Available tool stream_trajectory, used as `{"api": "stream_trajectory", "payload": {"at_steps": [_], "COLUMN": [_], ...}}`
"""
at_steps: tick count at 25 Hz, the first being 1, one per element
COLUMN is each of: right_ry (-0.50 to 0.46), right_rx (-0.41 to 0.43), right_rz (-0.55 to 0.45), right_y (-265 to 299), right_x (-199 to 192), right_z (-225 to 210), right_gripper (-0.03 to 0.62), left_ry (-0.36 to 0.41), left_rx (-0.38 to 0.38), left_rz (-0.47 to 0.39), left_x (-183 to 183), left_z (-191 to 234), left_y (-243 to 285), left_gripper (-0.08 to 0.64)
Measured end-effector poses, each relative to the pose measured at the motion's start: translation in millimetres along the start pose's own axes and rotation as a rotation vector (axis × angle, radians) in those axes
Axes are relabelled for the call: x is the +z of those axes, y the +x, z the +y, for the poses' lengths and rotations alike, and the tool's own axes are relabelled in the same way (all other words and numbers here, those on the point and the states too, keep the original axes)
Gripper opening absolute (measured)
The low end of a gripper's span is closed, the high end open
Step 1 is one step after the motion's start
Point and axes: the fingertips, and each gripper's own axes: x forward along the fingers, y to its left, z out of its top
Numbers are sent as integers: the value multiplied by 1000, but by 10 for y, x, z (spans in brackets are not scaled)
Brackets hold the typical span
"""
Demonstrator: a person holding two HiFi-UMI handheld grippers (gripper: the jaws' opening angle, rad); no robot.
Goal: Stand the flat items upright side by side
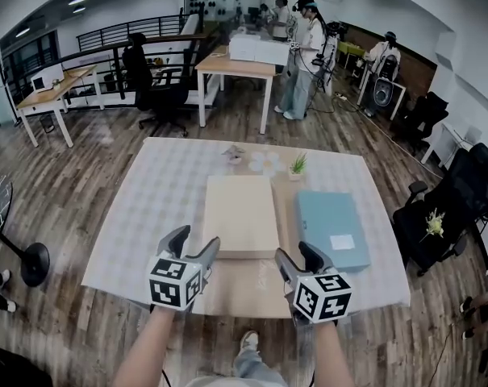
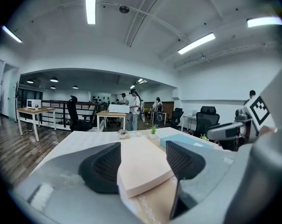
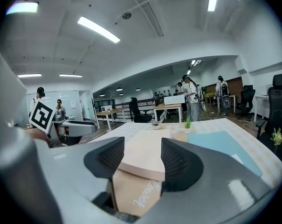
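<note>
A big table [image 1: 147, 208] under a pale checked cloth fills the middle of the room. All the flat items lie on it, none upright. A brown flat cardboard piece [image 1: 244, 285] reaches the near edge. A beige flat box [image 1: 240, 214] lies on top of it and covers most of it. Just to the right, a light blue flat box [image 1: 332, 228] lies flat too, with a white label near its front corner.

The left gripper [image 1: 197, 242] sits at the beige box's near left corner, jaws spread wide and grasping nothing. In the left gripper view that corner shows in the gap, with neither pad pressing on it. The right gripper [image 1: 298, 254] is at the near right corner with its jaws apart, also empty. In the right gripper view the beige box and the brown piece under it show between its pads.

Past the far ends of the boxes stand a small potted plant [image 1: 298, 166], a few clear little things [image 1: 264, 161] and a small bowl-like object [image 1: 234, 153]. Black office chairs [image 1: 437, 224] crowd the table's right side. People [image 1: 308, 55] stand by a desk well beyond.
</note>
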Motion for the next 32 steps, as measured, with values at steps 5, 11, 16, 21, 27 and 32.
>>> {"api": "stream_trajectory", "payload": {"at_steps": [5,11,16,21,27,32], "right_ry": [5,18,26,29,41,80], "right_rx": [24,60,89,121,117,96], "right_rz": [11,21,34,48,70,97], "right_y": [359,770,1027,1168,1236,1274], "right_x": [161,285,368,392,308,191], "right_z": [-261,-598,-762,-816,-834,-827], "right_gripper": [247,268,284,288,290,290], "left_ry": [-6,20,8,12,14,21], "left_rx": [20,45,74,96,83,38], "left_rz": [11,32,38,44,58,72], "left_x": [129,219,305,363,301,258], "left_z": [135,185,261,288,338,397], "left_y": [385,855,1071,1166,1236,1309], "left_gripper": [316,324,324,325,325,324]}}
